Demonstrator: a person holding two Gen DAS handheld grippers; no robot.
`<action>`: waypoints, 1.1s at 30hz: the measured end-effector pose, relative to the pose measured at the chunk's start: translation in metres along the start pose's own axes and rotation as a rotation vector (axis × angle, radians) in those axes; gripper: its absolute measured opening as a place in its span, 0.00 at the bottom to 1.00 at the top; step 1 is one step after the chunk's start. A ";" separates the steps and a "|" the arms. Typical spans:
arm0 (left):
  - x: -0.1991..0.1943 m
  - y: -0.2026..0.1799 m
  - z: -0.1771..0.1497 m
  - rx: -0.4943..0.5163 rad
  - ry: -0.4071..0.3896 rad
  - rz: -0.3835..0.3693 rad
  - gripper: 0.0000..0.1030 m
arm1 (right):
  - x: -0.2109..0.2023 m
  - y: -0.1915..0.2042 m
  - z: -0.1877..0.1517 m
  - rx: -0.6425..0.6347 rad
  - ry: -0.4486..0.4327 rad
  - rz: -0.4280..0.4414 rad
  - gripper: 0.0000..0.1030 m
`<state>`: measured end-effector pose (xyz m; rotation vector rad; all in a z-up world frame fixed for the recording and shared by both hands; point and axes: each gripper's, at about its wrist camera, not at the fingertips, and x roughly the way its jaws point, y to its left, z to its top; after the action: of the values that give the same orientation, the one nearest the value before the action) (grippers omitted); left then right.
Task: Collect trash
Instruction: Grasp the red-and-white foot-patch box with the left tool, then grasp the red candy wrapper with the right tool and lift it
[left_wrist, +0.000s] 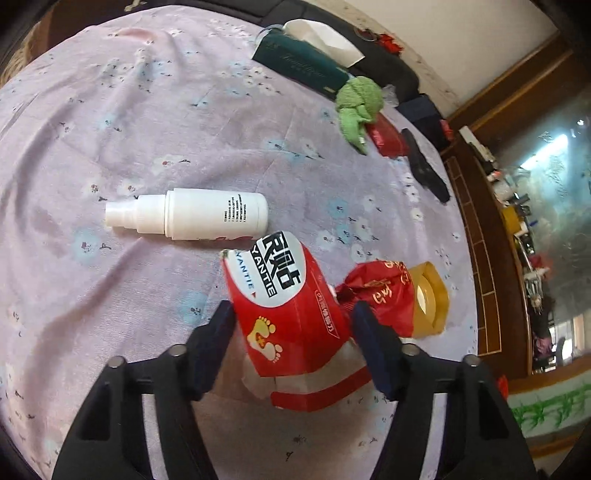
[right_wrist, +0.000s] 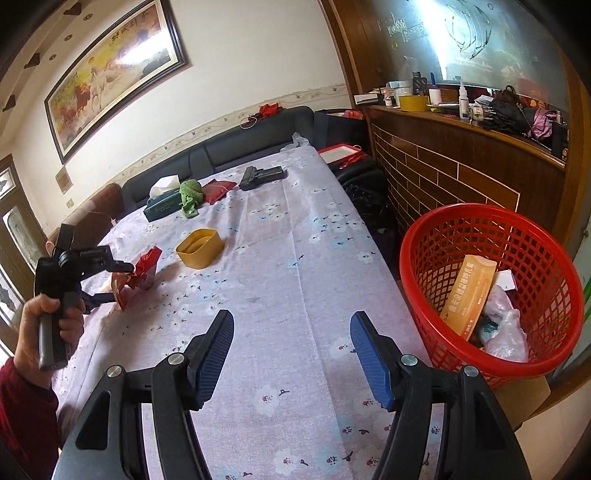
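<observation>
On the floral tablecloth (left_wrist: 147, 110), your left gripper (left_wrist: 291, 325) clamps the red box (left_wrist: 291, 295) beside the white bottle (left_wrist: 188, 218); your right gripper (right_wrist: 291, 354) gapes empty.

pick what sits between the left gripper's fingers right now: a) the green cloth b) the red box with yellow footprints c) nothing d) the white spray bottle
b: in the left wrist view the red box with yellow footprints stands between the fingers of the left gripper, while the white spray bottle lies apart on the tablecloth and the green cloth is far off by the tissue box.
</observation>
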<state>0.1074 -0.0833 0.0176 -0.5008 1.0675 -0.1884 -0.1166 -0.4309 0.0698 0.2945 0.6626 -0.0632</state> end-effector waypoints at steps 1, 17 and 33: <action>-0.002 0.000 -0.001 0.015 -0.006 -0.007 0.54 | 0.001 0.001 0.001 0.000 0.003 0.003 0.68; -0.044 0.042 -0.011 0.191 -0.065 -0.117 0.48 | 0.041 0.104 0.030 -0.114 0.107 0.155 0.68; -0.056 0.048 -0.011 0.253 -0.243 -0.019 0.48 | 0.206 0.200 0.060 -0.041 0.268 0.144 0.68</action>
<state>0.0665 -0.0234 0.0345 -0.2972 0.7889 -0.2686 0.1119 -0.2496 0.0381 0.3130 0.9052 0.1298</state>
